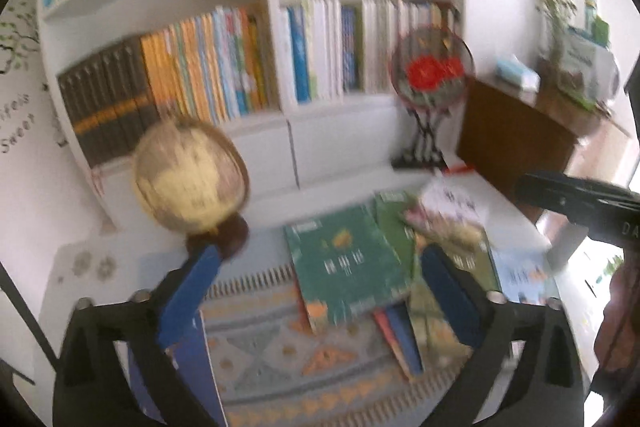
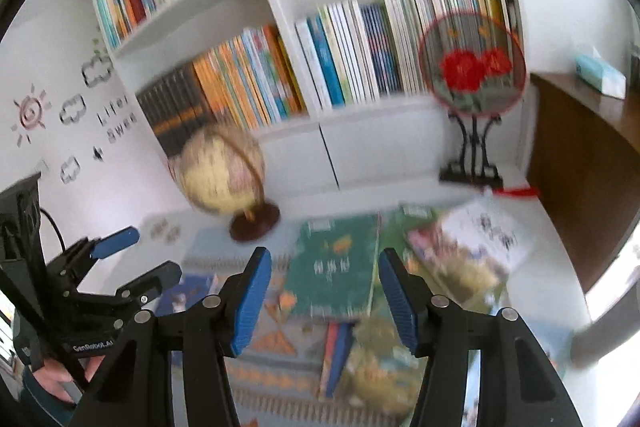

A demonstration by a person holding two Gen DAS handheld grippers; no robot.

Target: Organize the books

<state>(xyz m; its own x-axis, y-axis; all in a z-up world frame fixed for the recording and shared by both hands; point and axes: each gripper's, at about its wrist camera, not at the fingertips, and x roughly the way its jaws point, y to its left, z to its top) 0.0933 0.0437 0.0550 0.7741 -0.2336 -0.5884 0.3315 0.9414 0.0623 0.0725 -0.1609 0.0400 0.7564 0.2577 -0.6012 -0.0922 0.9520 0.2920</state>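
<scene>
Several books lie in a loose pile on a patterned mat. A dark green book tops the pile; it also shows in the right wrist view. A white and pink book lies to its right, and a blue book lies at the left. My left gripper is open and empty, held above the pile. My right gripper is open and empty, above the green book. The left gripper also shows at the left of the right wrist view.
A white bookshelf full of upright books stands behind the table. A globe stands at the left. A round fan with red flowers on a black stand is at the right, next to a brown cabinet.
</scene>
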